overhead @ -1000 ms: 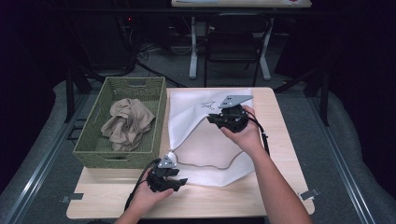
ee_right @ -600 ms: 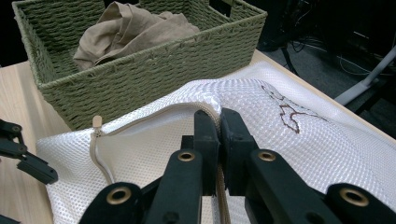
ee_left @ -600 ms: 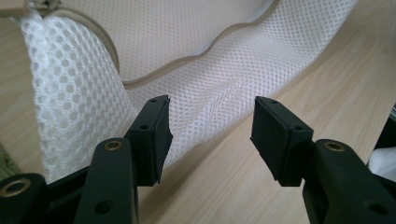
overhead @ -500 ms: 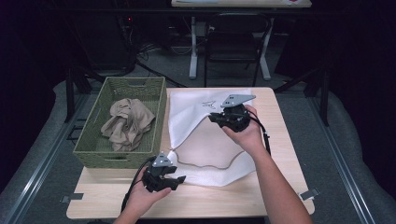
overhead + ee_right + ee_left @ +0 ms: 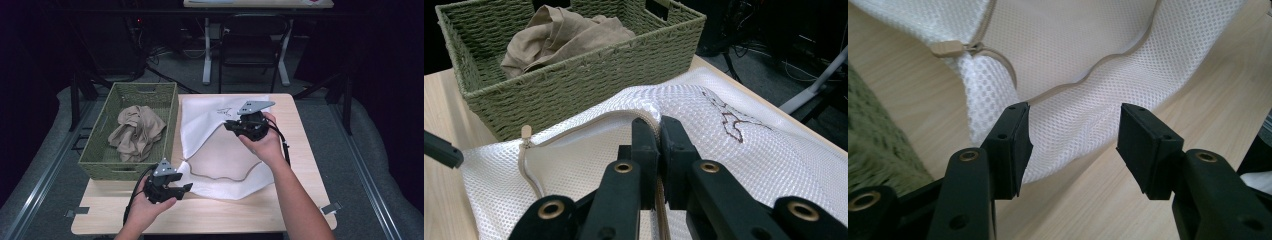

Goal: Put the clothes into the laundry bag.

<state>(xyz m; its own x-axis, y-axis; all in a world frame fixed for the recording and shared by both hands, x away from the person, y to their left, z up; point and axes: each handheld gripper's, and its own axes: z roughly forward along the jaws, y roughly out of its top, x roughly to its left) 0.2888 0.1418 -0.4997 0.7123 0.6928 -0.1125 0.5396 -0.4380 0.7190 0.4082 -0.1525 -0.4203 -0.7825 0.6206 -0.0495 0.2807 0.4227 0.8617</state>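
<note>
A white mesh laundry bag (image 5: 200, 120) lies on the wooden table (image 5: 300, 150), its zipper mouth gaping toward the front. My right gripper (image 5: 231, 126) is shut on the upper zipper edge of the bag (image 5: 704, 115) and holds that edge up off the table; its pads (image 5: 646, 145) pinch the tan zipper tape. My left gripper (image 5: 186, 187) hovers open at the bag's front left corner. Between its jaws I see the lower mesh lip (image 5: 1088, 120), untouched. The zipper pull (image 5: 950, 48) rests at the mouth's left end.
A green woven basket (image 5: 170, 125) stands left of the bag, touching its edge. A crumpled tan cloth (image 5: 137, 132) lies inside it. Bare table runs along the front and right sides. A chair (image 5: 250, 45) stands beyond the table's far edge.
My left gripper has lifted a little off the table and drifted slightly left at the bag's front corner. The right gripper and the raised bag edge have stayed put.
</note>
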